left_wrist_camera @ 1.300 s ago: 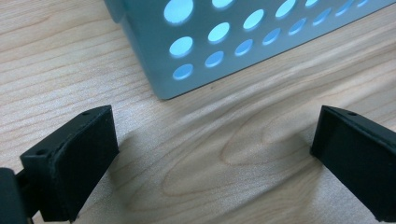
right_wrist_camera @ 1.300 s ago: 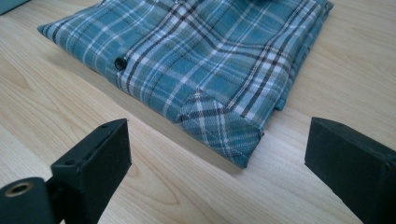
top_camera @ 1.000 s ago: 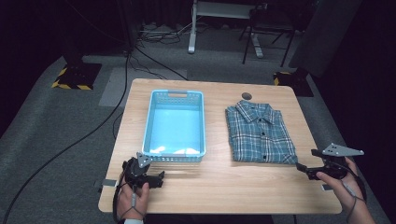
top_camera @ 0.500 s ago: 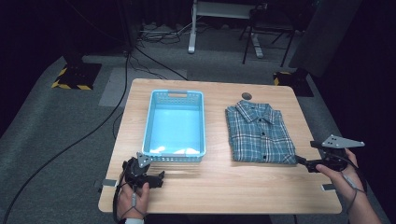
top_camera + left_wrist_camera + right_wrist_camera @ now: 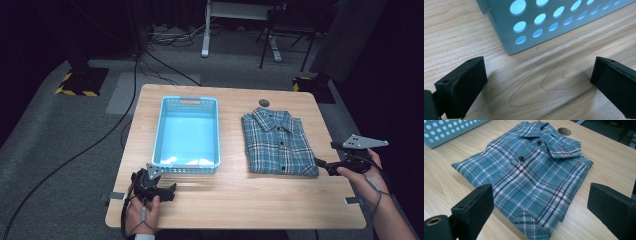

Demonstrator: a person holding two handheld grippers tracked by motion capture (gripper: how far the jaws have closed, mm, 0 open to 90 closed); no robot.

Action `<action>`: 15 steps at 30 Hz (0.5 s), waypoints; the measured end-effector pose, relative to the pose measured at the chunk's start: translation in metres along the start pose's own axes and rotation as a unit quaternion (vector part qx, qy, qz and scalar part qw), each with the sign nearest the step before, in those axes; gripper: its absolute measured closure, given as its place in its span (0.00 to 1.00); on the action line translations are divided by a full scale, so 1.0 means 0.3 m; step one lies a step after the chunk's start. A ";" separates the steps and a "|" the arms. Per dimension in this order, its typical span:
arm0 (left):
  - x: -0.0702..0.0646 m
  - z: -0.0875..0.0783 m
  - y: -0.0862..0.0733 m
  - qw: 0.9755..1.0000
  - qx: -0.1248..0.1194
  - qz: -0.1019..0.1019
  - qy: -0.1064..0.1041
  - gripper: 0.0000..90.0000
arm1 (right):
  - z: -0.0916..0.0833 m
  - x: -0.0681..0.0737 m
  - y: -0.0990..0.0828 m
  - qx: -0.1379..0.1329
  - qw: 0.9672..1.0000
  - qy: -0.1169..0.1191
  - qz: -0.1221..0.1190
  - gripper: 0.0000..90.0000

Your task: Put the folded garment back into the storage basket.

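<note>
**Shirt sat right in front of the right tool, long side running away from the person**

Shirt [image 5: 278, 142] was the thing to watch here: a folded blue plaid one, lying flat on the right half of the counter [image 5: 235, 200], collar at the far end and hem toward the person. So its long axis ran front to back, roughly parallel to the blue basket [image 5: 187, 131] beside it, with a strip of bare wood between the two.

The right tool [image 5: 322, 163] was hovering at the shirt's near right corner, just beside it, not touching as far as I could tell. In the right gripper view the jaws were spread wide, nothing between them, with the folded corner of the shirt [image 5: 529, 180] lying straight ahead and slightly below.

The left tool [image 5: 170, 189] sat low by the basket's near left corner, also spread wide and empty (its own view was mostly perforated basket wall [image 5: 554, 22] and wood grain). The whole basket stood between it and the shirt.

My read: the right hand was clearly the nearer one, and any grab would come in at that near corner, reaching toward the left and away. The basket looked empty, so it seemed the likely destination.
</note>
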State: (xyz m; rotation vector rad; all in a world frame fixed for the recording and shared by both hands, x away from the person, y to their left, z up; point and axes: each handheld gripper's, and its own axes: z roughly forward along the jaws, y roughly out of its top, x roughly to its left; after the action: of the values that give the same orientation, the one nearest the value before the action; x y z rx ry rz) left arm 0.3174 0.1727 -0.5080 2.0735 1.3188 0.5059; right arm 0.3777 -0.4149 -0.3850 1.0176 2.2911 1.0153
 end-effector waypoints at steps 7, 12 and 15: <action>0.000 0.000 0.000 1.000 0.000 0.000 0.000 0.00 | 0.022 -0.008 0.021 -0.010 1.000 0.006 0.009 0.07; 0.000 0.000 0.000 1.000 0.000 0.000 0.000 0.00 | 0.032 -0.022 0.049 -0.025 0.999 0.007 0.021 0.06; 0.000 0.000 0.000 1.000 0.000 0.000 0.000 0.00 | 0.038 -0.022 0.068 -0.027 1.000 0.003 0.015 0.06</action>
State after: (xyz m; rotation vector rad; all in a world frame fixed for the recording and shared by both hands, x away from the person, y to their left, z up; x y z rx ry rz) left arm 0.3174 0.1727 -0.5081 2.0732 1.3188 0.5057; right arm 0.3982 -0.4055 -0.3760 1.0322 2.2463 1.0867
